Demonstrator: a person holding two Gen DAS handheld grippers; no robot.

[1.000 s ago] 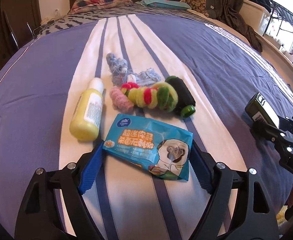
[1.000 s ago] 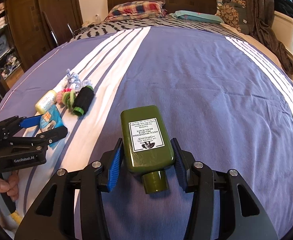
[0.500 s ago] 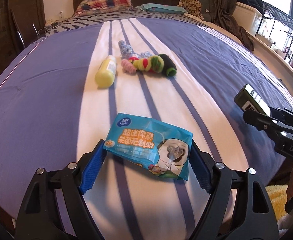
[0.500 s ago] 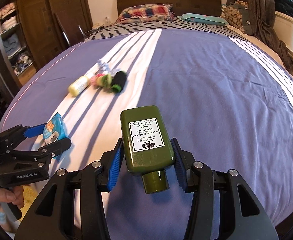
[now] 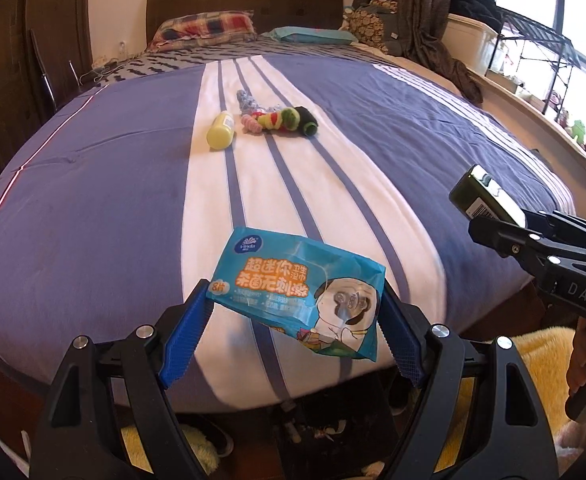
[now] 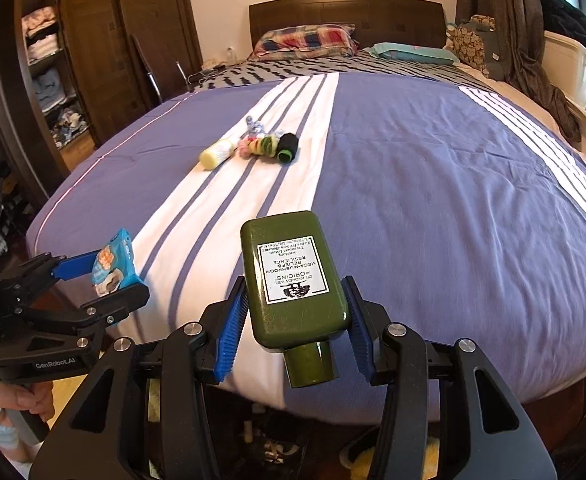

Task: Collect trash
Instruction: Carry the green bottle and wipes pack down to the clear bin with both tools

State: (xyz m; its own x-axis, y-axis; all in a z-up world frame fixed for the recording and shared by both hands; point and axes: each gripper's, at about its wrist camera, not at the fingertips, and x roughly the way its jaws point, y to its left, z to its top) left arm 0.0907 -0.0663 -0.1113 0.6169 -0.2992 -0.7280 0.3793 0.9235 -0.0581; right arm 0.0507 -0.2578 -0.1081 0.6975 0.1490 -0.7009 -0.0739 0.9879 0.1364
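Note:
My left gripper (image 5: 293,312) is shut on a blue wet-wipes packet (image 5: 299,284) and holds it in the air over the bed's foot edge. It also shows in the right wrist view (image 6: 113,262). My right gripper (image 6: 295,312) is shut on a dark green lotion bottle (image 6: 293,280), cap toward the camera, also over the foot edge; the bottle shows at the right of the left wrist view (image 5: 483,200). A yellow bottle (image 5: 222,130) lies on the bed's white stripe.
Beside the yellow bottle lie colourful hair ties (image 5: 271,120) and a black roll (image 5: 307,118). The purple striped bed (image 5: 93,200) fills the view, with pillows at the headboard. A wardrobe (image 6: 73,60) stands left. The floor below holds yellow fluffy items (image 5: 541,356).
Both grippers have pulled back from the bed's middle to beyond its foot edge, each still holding its item. The items left on the bed now look farther away.

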